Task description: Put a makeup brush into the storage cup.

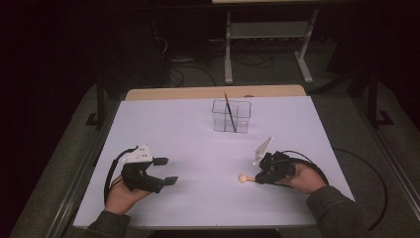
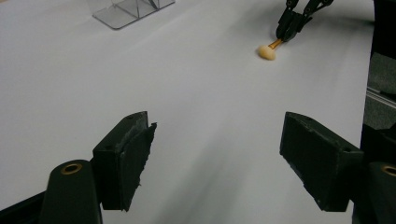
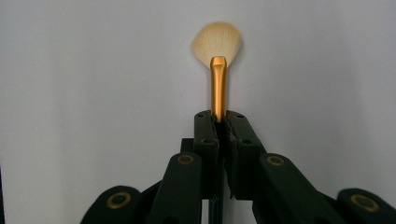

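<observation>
The right hand-held gripper point(image 1: 258, 179) lay low on the white desk point(image 1: 188, 148), in front and to the right of the clear organizer point(image 1: 232, 116), and was clenched on a makeup brush point(image 1: 244, 178). The right gripper view made the grasp plain: the two black jaws stood pressed together on the gold ferrule of the brush point(image 3: 217, 70), with the pale fan of bristles spread just beyond them over the desk. The high view gave only a small cream blob at the jaw tips, the fan shape lost. The left gripper view caught the same brush point(image 2: 267, 51) far off, its bristle head looking rounded, with the right hand-held gripper point(image 2: 286, 31) above it.

The brush's handle was hidden inside the jaws, so its length could not be told. Whether the bristles touched the desk was hard to make out.

The left hand-held gripper point(image 1: 165, 171) sat in front and to the left of the organizer, well apart from it, released, its jaws wide with only bare desk between them in its own view point(image 2: 215, 158). A dark thin stick point(image 1: 229, 112) leaned in the organizer; the high view showed it whole, while the left gripper view cut the organizer point(image 2: 133, 8) off at the top edge. Both forearms came in from the near edge, hands wrapped around the gripper bodies, jaws pointing inward.
</observation>
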Demonstrator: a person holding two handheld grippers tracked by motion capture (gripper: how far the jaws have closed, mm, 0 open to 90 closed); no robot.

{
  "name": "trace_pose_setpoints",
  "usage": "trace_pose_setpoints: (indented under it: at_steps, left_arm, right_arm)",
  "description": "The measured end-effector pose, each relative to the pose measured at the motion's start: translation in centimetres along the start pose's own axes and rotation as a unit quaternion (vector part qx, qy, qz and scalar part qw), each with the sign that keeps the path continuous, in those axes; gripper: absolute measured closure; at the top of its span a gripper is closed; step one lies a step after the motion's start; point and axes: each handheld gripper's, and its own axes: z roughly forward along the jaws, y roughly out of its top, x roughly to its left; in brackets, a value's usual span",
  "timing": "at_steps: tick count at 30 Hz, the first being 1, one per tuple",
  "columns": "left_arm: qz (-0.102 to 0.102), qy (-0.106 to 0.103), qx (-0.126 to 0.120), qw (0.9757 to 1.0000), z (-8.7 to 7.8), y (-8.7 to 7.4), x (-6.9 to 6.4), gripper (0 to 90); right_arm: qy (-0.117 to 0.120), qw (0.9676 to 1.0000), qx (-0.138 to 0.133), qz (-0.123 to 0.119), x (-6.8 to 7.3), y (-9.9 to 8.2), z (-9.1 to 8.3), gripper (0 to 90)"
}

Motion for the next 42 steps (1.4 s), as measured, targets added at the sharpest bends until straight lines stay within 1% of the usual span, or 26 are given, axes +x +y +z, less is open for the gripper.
trace_pose_setpoints:
  at_steps: [9,18,22,28,31,38,42]
  left_arm:
    - [-0.001,0.001,-0.001,1.0000,0.0,0.0,0.0,24.0]
    - [0.000,-0.002,-0.001,1.0000,0.0,0.0,0.0,24.1]
    - [-0.002,-0.002,-0.002,1.0000,0.1,0.0,-0.1,24.1]
    - [-0.001,-0.004,-0.001,1.0000,0.2,0.0,-0.1,24.1]
    - [0.004,-0.005,0.001,1.0000,0.3,0.1,-0.1,24.1]
    - [0.003,-0.014,0.000,0.9999,0.6,0.3,-0.4,24.2]
    - [0.011,-0.024,0.005,0.9996,1.2,0.6,-0.8,24.2]
  right_arm:
    - [0.003,1.0000,-0.005,0.003,0.0,-0.1,-0.2,83.3]
    - [0.006,0.9999,-0.015,0.004,0.0,0.0,-0.4,83.3]
    - [0.007,0.9998,-0.018,0.003,0.0,0.1,-0.4,83.3]
    - [0.007,0.9997,-0.022,0.001,0.1,0.2,-0.6,83.3]
    - [0.009,0.9996,-0.028,-0.002,0.2,0.4,-0.8,83.3]
    - [0.010,0.9990,-0.043,-0.006,0.6,0.7,-1.4,83.3]
    - [0.011,0.9986,-0.050,-0.009,0.9,0.9,-1.6,83.3]
